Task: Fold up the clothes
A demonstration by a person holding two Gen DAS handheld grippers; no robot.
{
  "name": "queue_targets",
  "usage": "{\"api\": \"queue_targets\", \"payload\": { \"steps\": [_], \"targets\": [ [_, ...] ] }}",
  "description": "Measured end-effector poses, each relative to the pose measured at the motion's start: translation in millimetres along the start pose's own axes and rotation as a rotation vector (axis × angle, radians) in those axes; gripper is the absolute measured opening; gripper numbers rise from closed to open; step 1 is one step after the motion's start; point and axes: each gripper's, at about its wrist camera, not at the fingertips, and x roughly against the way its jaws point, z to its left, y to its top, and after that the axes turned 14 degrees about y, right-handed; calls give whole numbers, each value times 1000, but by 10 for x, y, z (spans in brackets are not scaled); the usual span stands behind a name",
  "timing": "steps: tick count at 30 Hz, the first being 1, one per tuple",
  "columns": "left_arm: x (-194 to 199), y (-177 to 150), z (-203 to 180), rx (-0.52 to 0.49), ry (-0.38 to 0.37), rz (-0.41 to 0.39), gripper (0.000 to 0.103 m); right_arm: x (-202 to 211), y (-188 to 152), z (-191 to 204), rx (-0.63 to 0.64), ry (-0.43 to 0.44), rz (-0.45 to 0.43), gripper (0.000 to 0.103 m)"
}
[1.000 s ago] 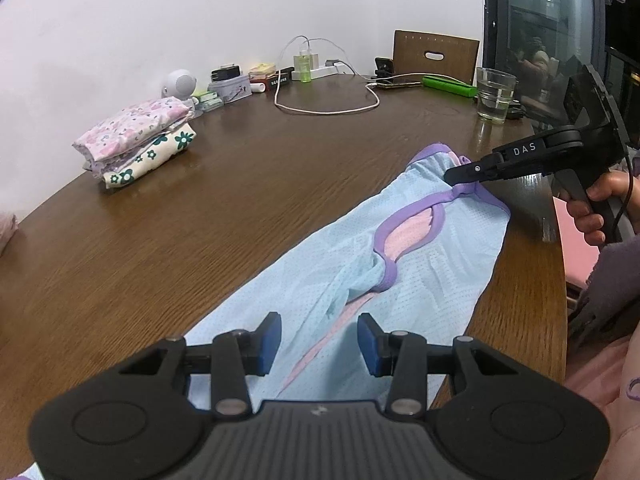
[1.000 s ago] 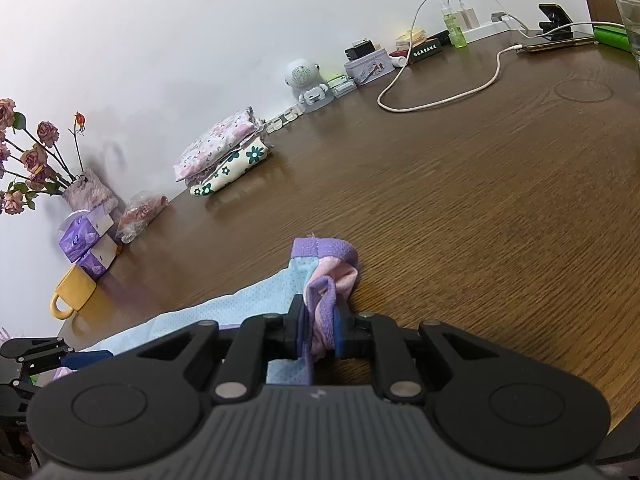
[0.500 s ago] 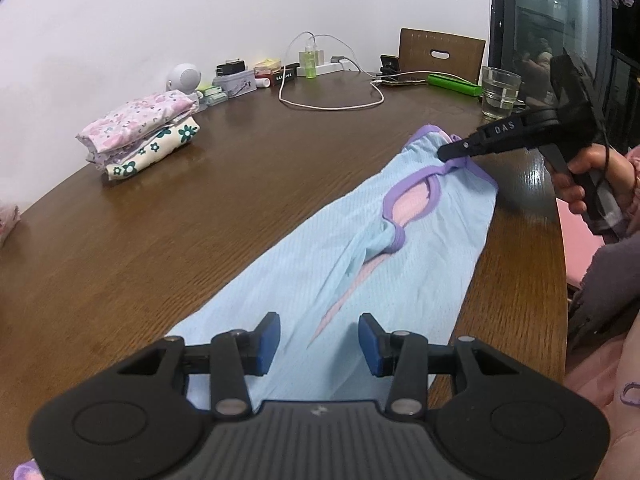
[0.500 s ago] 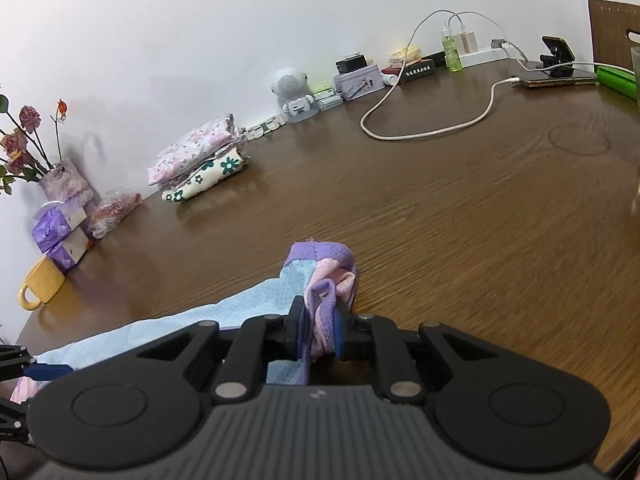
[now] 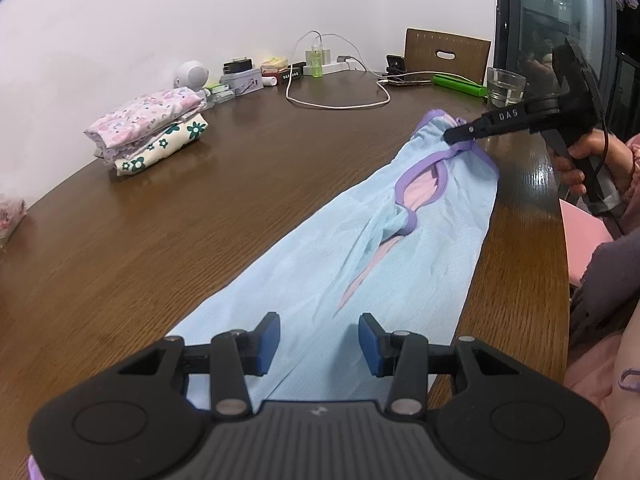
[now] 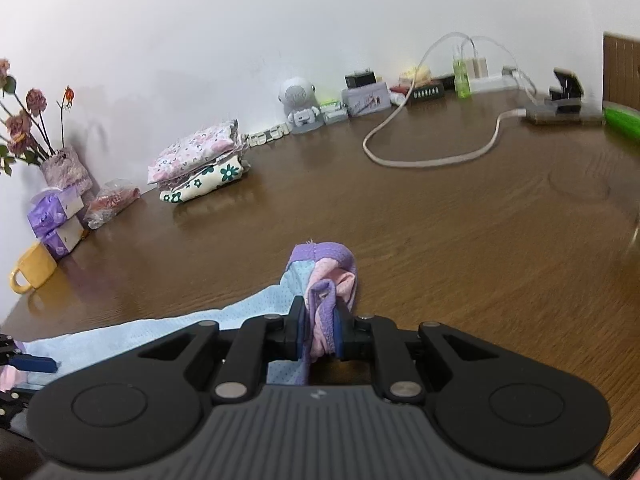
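Our right gripper (image 6: pixel 319 330) pinches the purple-trimmed end of the light blue garment (image 5: pixel 360 264), which stretches along the brown wooden table (image 5: pixel 180 216) to our left gripper (image 5: pixel 319 344), whose jaws stand apart above it. Folded floral clothes (image 6: pixel 200 166) sit ahead by the white wall (image 6: pixel 240 32).

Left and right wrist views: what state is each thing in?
Light blue garment: unfolded, stretched along the table edge.
Right gripper: shut on the garment's purple-trimmed end.
Left gripper: open, above the garment.
Floral clothes: folded, stacked.
Glass: upright.
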Motion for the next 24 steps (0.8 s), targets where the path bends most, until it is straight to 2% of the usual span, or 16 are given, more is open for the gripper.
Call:
{"api": "queue_targets", "payload": {
  "steps": [6, 7, 9, 14, 20, 24],
  "targets": [
    [-42, -25, 24, 19, -20, -7, 42, 49, 174, 418, 165, -22, 3, 12],
    [-50, -28, 26, 21, -25, -8, 42, 47, 184, 515, 185, -12, 5, 12],
    [-64, -32, 29, 25, -34, -11, 49, 19, 192, 730, 231, 21, 10, 12],
    [-82, -53, 35, 28, -64, -23, 50, -160, 115, 1282, 328, 128, 47, 12],
    [-112, -88, 57, 38, -84, -36, 51, -520, -124, 1610, 328, 180, 162, 12],
    [-119, -102, 67, 41, -94, -44, 53, -609, -241, 1626, 307, 169, 186, 12]
  ]
}}
